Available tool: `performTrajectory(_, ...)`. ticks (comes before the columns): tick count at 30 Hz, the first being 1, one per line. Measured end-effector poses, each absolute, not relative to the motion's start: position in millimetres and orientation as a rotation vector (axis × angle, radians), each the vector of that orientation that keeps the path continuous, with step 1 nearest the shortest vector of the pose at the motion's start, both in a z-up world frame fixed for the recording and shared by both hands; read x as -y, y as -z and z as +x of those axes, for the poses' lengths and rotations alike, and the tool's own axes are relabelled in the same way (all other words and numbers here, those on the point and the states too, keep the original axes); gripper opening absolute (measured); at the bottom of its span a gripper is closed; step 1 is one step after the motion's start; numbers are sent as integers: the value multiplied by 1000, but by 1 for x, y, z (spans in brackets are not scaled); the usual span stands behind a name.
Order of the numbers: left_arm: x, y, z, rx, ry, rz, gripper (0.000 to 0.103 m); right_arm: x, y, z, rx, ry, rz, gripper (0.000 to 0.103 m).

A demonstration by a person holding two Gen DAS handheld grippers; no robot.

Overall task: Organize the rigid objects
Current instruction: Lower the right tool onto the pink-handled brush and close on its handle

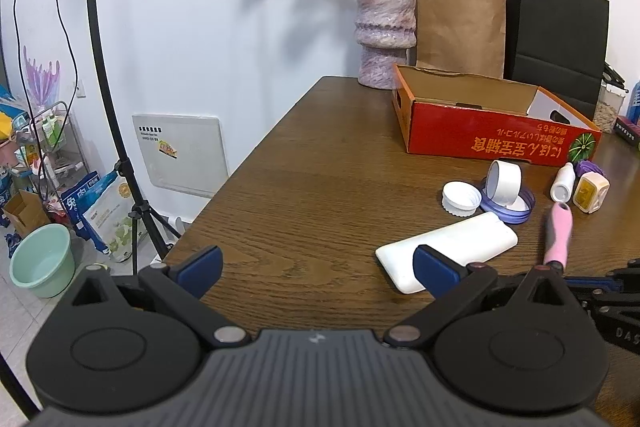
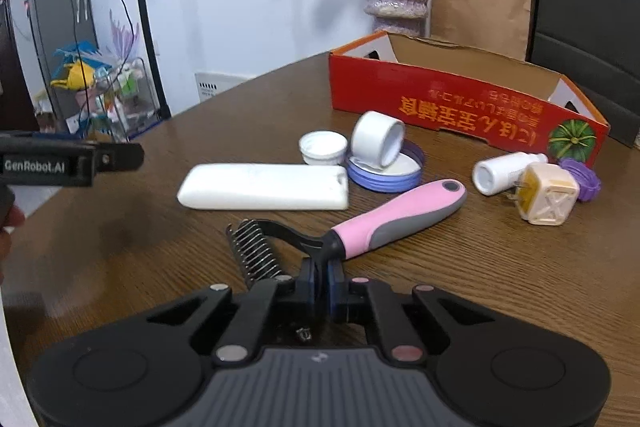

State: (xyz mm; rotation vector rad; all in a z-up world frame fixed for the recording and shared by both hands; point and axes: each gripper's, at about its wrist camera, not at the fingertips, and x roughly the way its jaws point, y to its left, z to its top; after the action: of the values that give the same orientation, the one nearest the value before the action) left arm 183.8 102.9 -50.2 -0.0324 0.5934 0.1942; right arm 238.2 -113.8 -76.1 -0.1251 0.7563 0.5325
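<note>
In front of the red box, on the tabletop, the right claw pinches the pink comb at its neck; the left claw hangs spread. Grasp looks made; next, lift it into the box.

- Your left gripper hangs over the wooden table, jaws spread wide — nothing between them.
- Its right blue fingertip overlaps the white flat case.
- Beyond: 1 white cap, the pink-handled comb, the red box.
</note>
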Motion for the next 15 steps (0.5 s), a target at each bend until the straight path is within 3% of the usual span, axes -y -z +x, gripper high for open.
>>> performTrajectory(3,-101,49,184,-590,-191,-32,103,124,71,238,-749,-497,-61,26)
performTrajectory(5,-100,48,184,-588,-188,-30,103,126,67,237,-726,-470,-22,53)
performTrajectory(7,-98,48,184,-587,-185,-29,103,124,66,241,-728,-428,16,67)
performTrajectory(11,-95,48,185,-592,-181,-26,103,123,73,259,-772,-327,159,64)
performTrajectory(15,-95,48,186,-598,-183,-24,103,111,80,268,-775,-276,112,50)
